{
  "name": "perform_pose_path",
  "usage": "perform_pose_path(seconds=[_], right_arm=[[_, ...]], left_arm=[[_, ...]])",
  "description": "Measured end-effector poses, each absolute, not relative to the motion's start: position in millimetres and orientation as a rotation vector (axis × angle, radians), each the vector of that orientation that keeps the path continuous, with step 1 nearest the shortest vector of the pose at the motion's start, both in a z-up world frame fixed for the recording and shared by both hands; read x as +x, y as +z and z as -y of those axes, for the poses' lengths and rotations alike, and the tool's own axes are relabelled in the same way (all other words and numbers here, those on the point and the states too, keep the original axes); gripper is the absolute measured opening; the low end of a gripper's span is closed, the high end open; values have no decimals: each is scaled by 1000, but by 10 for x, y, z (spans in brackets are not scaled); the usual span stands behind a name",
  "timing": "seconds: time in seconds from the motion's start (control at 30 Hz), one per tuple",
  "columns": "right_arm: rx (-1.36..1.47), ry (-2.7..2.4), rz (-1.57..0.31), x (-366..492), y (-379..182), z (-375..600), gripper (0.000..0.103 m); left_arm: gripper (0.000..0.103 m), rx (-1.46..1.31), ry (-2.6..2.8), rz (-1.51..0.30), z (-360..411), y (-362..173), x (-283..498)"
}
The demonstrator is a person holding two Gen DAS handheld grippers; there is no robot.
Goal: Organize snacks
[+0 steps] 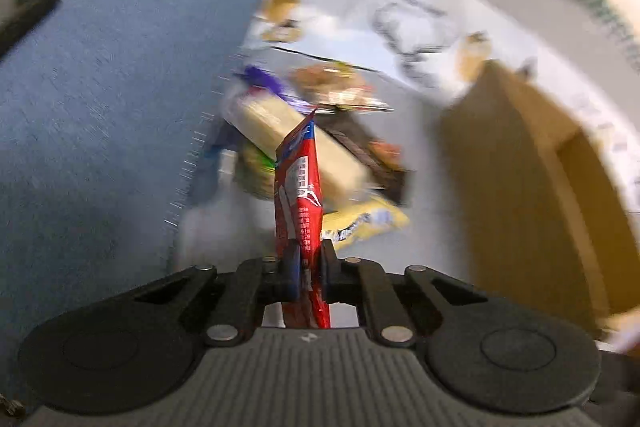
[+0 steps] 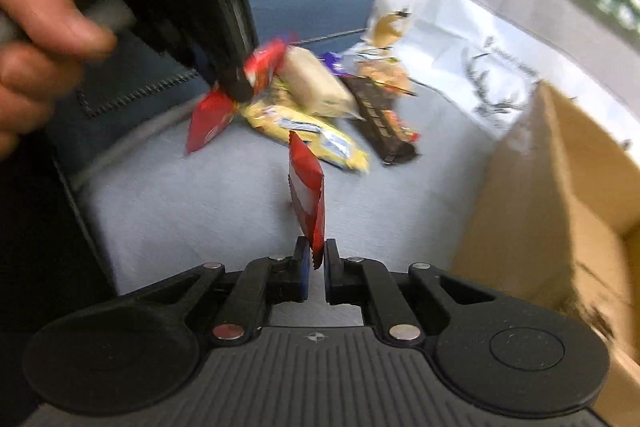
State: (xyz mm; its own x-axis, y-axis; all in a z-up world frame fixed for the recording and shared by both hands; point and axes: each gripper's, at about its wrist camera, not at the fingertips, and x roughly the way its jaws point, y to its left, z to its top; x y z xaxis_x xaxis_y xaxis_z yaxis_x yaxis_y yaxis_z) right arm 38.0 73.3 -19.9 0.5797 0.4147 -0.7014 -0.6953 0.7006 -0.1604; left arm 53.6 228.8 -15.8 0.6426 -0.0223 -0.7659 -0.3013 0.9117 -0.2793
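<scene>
Holding a red snack packet [image 1: 298, 195] in my left gripper [image 1: 306, 267], I have its jaws pinched on the lower end so the packet stands up ahead of the fingers. My right gripper [image 2: 316, 263] has its jaws pressed onto the bottom edge of a second red packet [image 2: 306, 195], a thinner hold, right at the crimped seam. Past both lies the rest of the pile on the pale grey surface: a beige wrapped bar [image 2: 316, 87], a yellow packet [image 2: 308, 131], a dark tray of biscuits [image 2: 380, 119]; the blur makes anything further a guess. The cardboard box [image 2: 560, 187] sits open to the right of the pile, a silver bag [image 2: 460, 39] behind it, a blue cushion [image 1: 120, 67] to the left.

I judge this as the carry step, both pickups done. Next I'd swing each packet over the box's open top and release, right first, since its grip looks least secure.
</scene>
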Motion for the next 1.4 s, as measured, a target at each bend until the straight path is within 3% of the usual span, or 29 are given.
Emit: perform_pose_path(seconds=[0.2, 0.23, 0.27, 0.3, 0.33, 0.37, 0.47, 0.6, 0.67, 0.77, 0.97, 1.03, 1.07, 1.1, 1.13, 1.23, 1.4], right_arm=[[-506, 673, -735, 326, -317, -751, 11], [-499, 688, -743, 315, -312, -766, 23], [-483, 704, -749, 310, -302, -769, 41], [-460, 715, -747, 297, -277, -763, 50], [-444, 718, -743, 301, -261, -786, 61], [-421, 725, -734, 299, -232, -780, 65], [-334, 744, -747, 384, -187, -762, 73], [-235, 731, -784, 535, -207, -716, 76], [-197, 720, -805, 625, -240, -713, 79], [-154, 705, -841, 707, -311, -703, 79], [-213, 676, -868, 740, -465, -799, 78], [-227, 680, -856, 736, -471, -814, 69], [-224, 684, -850, 729, -465, -811, 57], [-230, 684, -841, 729, -454, -806, 51], [-240, 682, -834, 724, -443, -807, 49], [-250, 673, -832, 728, -422, -782, 47], [-254, 658, -829, 715, -380, -764, 47]], left_arm=[[12, -533, -28, -962, -2284, -226, 511], [13, -523, -4, -993, -2281, -249, 529], [13, -514, 36, -1015, -2290, -266, 540], [14, -511, 76, -1026, -2297, -275, 543], [18, -509, 104, -1030, -2299, -280, 542], [21, -507, 126, -1029, -2302, -281, 540], [37, -497, 162, -1018, -2273, -287, 532], [48, -465, 160, -1038, -2223, -322, 669], [65, -430, 162, -1050, -2215, -363, 746], [75, -343, 174, -1068, -2113, -387, 813], [79, -201, 163, -1120, -1887, -479, 977], [78, -200, 177, -1135, -1889, -516, 1010], [78, -202, 183, -1142, -1895, -529, 1023], [76, -205, 195, -1153, -1912, -548, 1031], [68, -210, 205, -1165, -1919, -564, 1045], [53, -219, 225, -1176, -1953, -570, 1052], [50, -241, 257, -1159, -2019, -524, 968]])
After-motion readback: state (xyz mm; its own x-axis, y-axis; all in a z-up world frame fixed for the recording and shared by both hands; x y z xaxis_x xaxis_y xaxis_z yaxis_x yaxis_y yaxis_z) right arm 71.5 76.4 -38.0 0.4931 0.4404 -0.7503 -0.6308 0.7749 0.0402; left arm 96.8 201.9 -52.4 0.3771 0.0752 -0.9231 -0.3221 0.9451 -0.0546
